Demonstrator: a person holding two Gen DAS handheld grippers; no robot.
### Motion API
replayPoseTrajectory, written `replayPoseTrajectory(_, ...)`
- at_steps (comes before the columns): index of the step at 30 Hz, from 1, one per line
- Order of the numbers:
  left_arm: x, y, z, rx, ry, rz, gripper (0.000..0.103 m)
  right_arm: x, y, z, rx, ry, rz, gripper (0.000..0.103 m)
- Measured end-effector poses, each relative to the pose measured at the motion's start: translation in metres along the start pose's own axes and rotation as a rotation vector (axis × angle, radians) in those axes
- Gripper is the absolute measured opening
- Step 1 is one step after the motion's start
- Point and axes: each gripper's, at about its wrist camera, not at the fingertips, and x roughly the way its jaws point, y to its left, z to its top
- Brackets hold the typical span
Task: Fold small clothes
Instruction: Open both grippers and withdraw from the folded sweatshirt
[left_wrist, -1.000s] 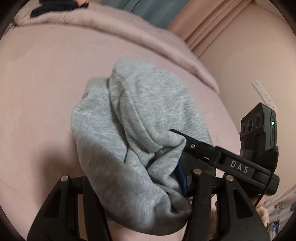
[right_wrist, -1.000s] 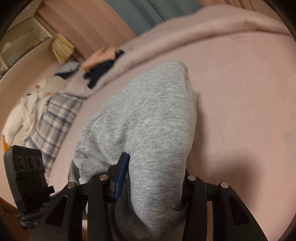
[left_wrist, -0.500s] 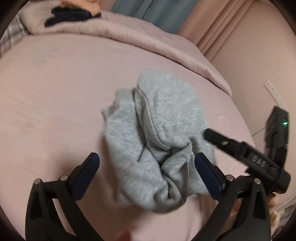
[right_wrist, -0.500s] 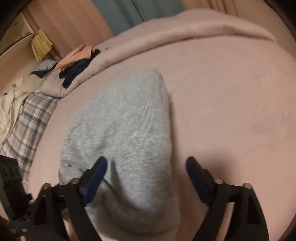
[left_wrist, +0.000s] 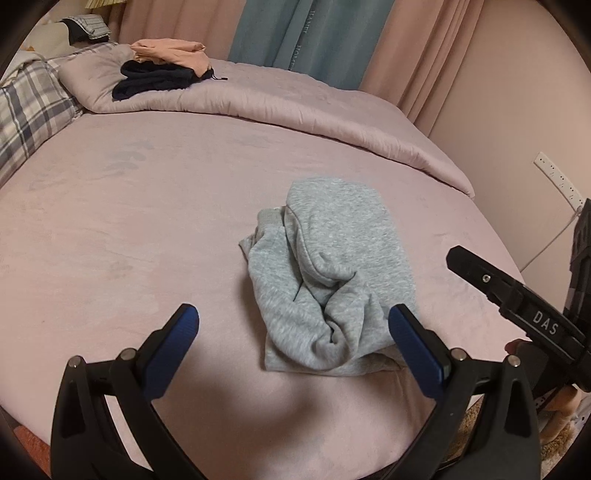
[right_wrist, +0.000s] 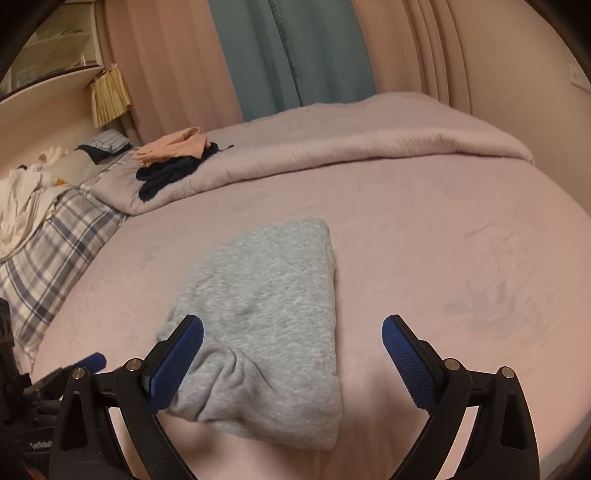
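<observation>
One grey garment (left_wrist: 325, 288) lies folded into a compact bundle near the middle of the pink bed (left_wrist: 147, 229), and it is free of both tools. Its right side looks smooth and flat in the right wrist view (right_wrist: 273, 306), while the left side in the left wrist view is bunched, with a cuff poking out at the far left, so I judge the fold mostly done but in need of tidying or one more tuck.

Far left, a plaid pillow (left_wrist: 26, 110) marks that edge of the bed, and a small pile of dark and peach clothes (left_wrist: 162, 70) sits on the rolled quilt (left_wrist: 295, 110) at the far side, possibly finished pieces or ones still to fold.

Moving right, the left gripper (left_wrist: 291, 343) has its jaws spread wide, having just been opening, nothing between the pads. The right gripper (right_wrist: 291, 350) is likewise spread, just opened, and hovers over the near end of the bundle without pressing it.

Bare sheet surrounds the bundle on all sides; the wall (left_wrist: 517, 110) is close on the right.
</observation>
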Motion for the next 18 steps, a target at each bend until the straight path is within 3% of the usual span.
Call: replayPoseTrajectory(18, -0.013, 0.003, -0.012, -0.01, -0.015, 0.022, 0.102, -0.005, 0.019, -0.01, -0.067, -0.005, -0.049, 0.097)
